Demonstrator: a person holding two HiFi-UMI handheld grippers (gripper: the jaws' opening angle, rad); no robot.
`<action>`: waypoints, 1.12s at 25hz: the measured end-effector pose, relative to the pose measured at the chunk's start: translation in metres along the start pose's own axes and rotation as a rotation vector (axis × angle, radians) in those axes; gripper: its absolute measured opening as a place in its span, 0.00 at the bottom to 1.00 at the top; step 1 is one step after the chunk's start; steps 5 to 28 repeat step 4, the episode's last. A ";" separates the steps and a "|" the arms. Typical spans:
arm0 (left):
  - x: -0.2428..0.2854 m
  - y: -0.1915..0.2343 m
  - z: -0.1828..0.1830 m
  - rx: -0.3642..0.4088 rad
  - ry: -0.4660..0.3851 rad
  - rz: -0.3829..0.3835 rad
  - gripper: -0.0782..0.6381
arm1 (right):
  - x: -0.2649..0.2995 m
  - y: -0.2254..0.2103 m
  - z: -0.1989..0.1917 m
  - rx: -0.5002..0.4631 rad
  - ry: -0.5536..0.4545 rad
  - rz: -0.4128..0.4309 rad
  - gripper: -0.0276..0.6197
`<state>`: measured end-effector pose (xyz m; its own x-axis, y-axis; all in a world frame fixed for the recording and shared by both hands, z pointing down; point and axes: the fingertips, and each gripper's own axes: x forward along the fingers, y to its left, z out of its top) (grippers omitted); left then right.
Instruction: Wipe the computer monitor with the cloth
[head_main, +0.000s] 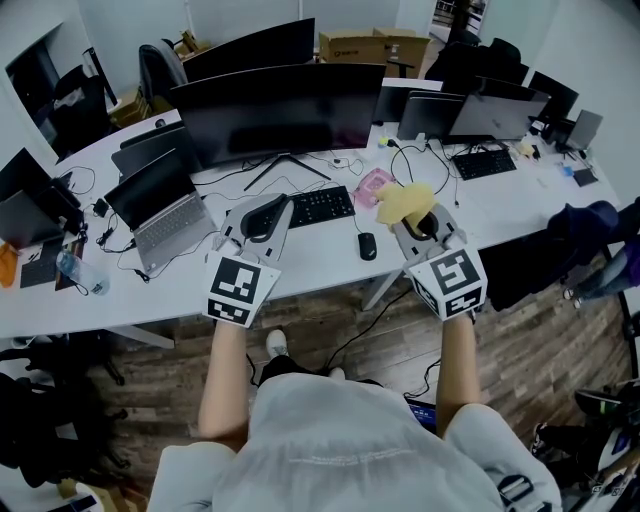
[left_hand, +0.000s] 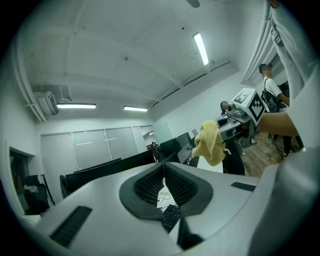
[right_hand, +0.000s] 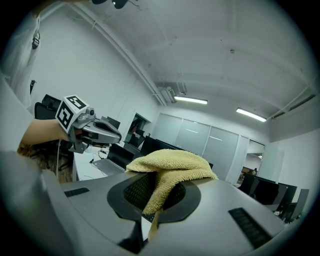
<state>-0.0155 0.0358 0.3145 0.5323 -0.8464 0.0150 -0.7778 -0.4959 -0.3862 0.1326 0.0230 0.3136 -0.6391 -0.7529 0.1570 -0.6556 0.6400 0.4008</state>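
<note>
Right gripper jaws clamped on cloth; left gripper jaws together, empty. Monitor beyond jaws: press lightly.

The cloth is pale yellow. The monitor, keyboard and mouse are black. The left gripper and right gripper are light grey with dark grey ribbed pads and black-and-white square markers. The desk is white and the floor brown wood-grain.
</note>
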 end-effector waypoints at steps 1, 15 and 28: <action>0.000 0.001 -0.001 -0.001 0.000 0.000 0.15 | 0.001 0.000 0.000 0.000 0.001 0.001 0.10; 0.001 0.004 -0.003 -0.002 0.000 0.001 0.15 | 0.005 0.002 -0.002 0.000 0.005 0.004 0.10; 0.001 0.004 -0.003 -0.002 0.000 0.001 0.15 | 0.005 0.002 -0.002 0.000 0.005 0.004 0.10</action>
